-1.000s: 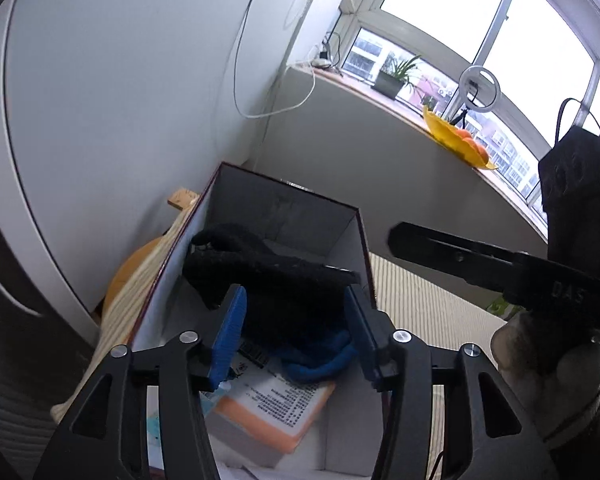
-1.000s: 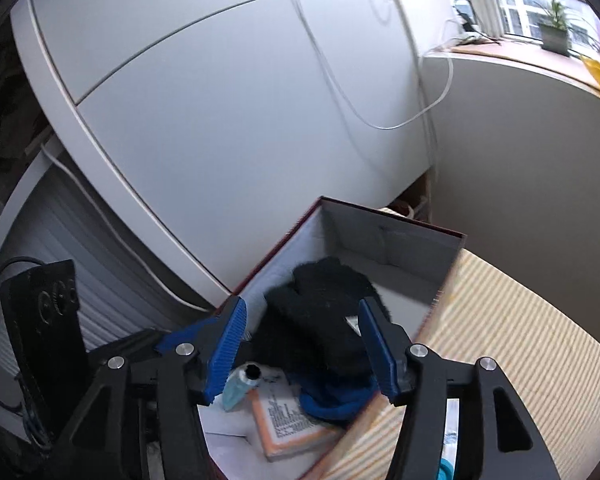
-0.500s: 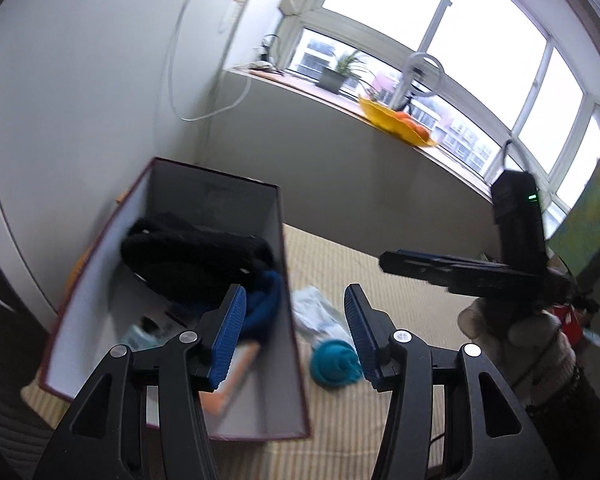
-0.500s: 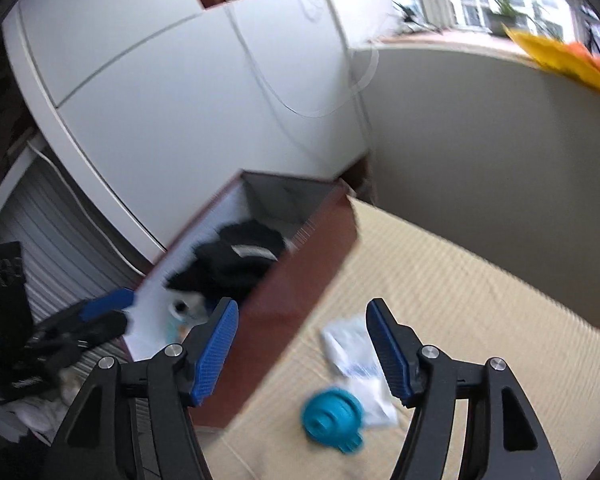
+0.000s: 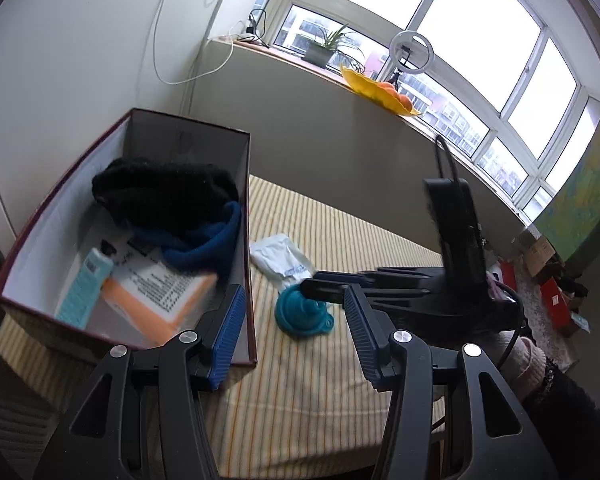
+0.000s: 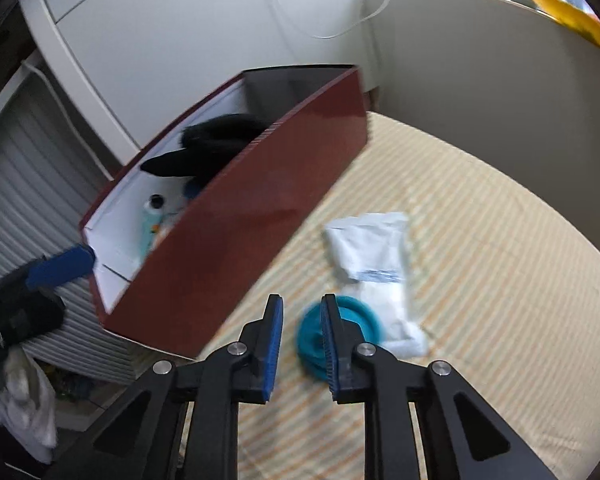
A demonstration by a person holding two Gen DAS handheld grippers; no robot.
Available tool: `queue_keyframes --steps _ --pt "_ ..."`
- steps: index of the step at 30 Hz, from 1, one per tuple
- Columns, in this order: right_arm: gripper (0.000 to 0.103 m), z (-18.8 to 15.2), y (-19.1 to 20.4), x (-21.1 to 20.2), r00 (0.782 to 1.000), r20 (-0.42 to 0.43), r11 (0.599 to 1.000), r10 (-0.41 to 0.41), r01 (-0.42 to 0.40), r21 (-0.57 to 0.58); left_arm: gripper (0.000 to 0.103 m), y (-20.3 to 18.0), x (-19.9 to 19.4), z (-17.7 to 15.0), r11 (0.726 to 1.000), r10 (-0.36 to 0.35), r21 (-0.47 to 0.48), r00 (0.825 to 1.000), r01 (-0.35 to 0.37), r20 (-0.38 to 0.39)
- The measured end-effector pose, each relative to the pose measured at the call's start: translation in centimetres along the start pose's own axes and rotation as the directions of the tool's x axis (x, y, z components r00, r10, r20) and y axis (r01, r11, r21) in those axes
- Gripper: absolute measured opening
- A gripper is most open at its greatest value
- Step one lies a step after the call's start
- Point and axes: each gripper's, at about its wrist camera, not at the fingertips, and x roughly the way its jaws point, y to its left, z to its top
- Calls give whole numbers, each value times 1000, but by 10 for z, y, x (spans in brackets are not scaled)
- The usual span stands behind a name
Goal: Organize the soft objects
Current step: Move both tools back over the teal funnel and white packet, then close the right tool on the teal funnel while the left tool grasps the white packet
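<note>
Done: black gloves (image 5: 164,192) lie in the box (image 5: 188,128).
Left: white packet (image 6: 374,248), teal funnel (image 5: 304,314) on the desk (image 5: 340,380).
Left tongs (image 5: 292,328): wide apart, empty.
Right tongs (image 6: 302,346): narrowly apart, empty.

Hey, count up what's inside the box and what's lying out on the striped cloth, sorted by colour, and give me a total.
Black: 1, knit glove in the box
Dark blue: 1, cloth in the box
Light teal: 1, tube in the box
Orange and white: 1, booklet in the box
Teal: 1, funnel on the striped cloth
White: 1, packet on the cloth
Total: 6
</note>
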Motion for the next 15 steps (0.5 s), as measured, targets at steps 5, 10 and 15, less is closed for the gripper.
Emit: queue_keyframes --steps 5,10,15 --pt "16 -1 26 23 999 -46 998 -20 17 -67 50 0 -5 -4 1000 8 -7 1000 -8 -3" --pt "9 -9 15 24 994 -65 994 -91 87 -63 50 -1 -9 -6 1000 11 -1 1000 -11 -2" --pt "9 -16 -8 -11 993 -17 993 -116 115 -13 50 -8 -5 -8 1000 -5 7 1000 5 -12"
